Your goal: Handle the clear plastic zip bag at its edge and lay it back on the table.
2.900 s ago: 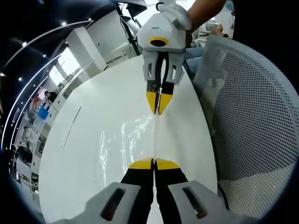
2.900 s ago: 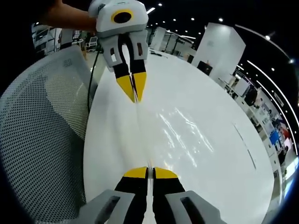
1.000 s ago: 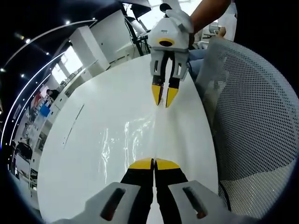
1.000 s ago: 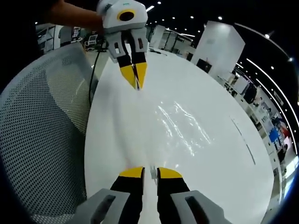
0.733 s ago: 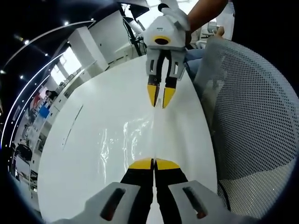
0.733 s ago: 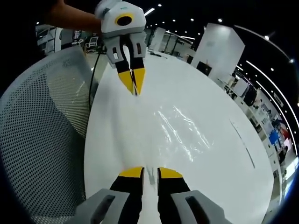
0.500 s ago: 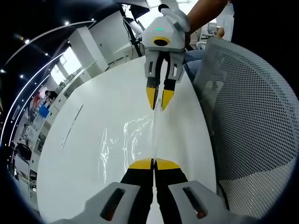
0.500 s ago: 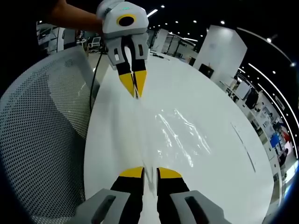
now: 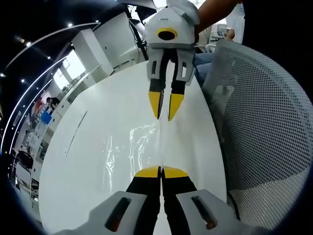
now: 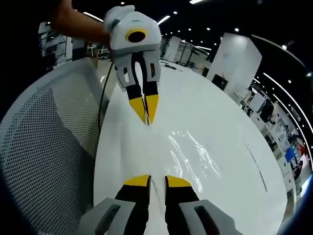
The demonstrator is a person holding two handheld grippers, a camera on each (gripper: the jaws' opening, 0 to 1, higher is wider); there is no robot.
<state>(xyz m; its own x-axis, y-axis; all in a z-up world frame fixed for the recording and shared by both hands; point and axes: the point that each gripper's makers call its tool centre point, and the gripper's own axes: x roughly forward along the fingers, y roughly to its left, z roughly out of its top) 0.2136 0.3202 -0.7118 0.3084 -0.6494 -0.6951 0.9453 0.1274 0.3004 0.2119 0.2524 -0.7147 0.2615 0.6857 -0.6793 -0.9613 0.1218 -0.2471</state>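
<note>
**Bag edge pinched by one gripper, freed by the other**

Bag (image 9: 142,147) lies glinting on the white table (image 9: 98,122), its edge running straight ahead from the left gripper (image 9: 161,171), whose jaws are closed tight on it; the right gripper (image 10: 157,181) has jaws parted, the edge passing loose between them. To lay it well, I judge the left should lower until the film rests flat, then part without dragging; clear plastic on white hides the bag's outline; a mesh chair (image 9: 264,122) stands beside.
</note>
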